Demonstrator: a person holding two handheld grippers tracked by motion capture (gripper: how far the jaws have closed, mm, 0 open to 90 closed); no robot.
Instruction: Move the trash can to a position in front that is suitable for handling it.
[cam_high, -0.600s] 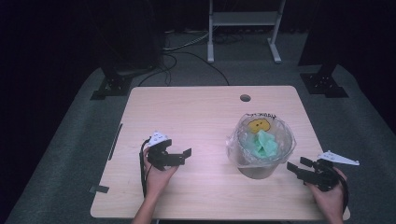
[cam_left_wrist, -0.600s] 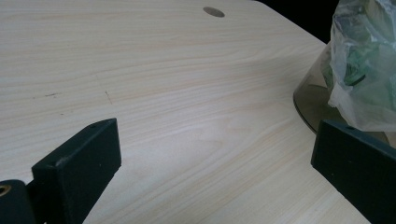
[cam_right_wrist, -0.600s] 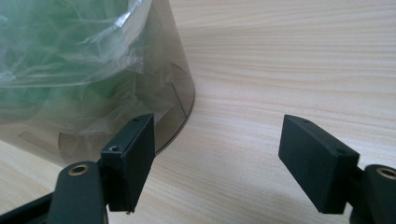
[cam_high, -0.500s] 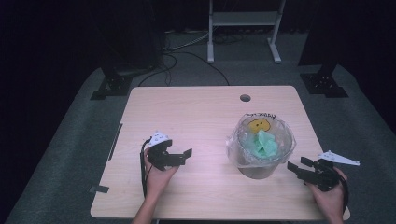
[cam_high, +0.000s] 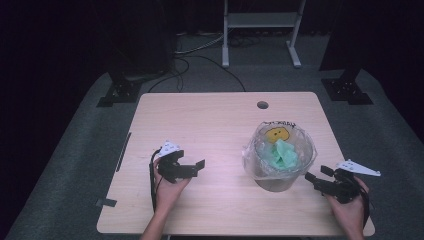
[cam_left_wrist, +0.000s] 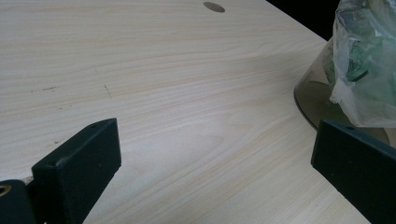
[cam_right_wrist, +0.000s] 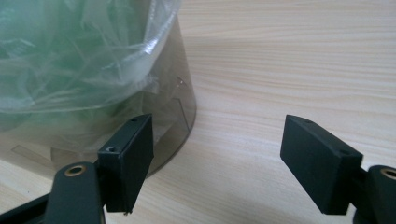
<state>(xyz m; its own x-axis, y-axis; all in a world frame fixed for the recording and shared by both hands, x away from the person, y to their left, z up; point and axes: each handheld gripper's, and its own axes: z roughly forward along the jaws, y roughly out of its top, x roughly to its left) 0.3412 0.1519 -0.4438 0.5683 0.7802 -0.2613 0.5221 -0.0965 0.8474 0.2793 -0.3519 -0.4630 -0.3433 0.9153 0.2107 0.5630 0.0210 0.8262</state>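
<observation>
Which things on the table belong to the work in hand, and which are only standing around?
Belong to the work:
- clear bin lined with a plastic bag, green trash inside
- left gripper, jaws open, nothing held
- right gripper, jaws open beside the bin

Only around:
- table
- white stand behind the table

A small clear plastic bin (cam_high: 274, 181) is seen standing upright on the desk (cam_high: 210, 125), in its right half and nearer the front edge than the back edge. It is lined with a thin transparent bag (cam_high: 250, 152), whose crinkled rim is folded out over the top of the bin. Crumpled pale green material (cam_high: 281, 154) is held inside the bag, and 1 yellow piece (cam_high: 276, 134) is seen against the bag's far side, toward the back edge.
</observation>
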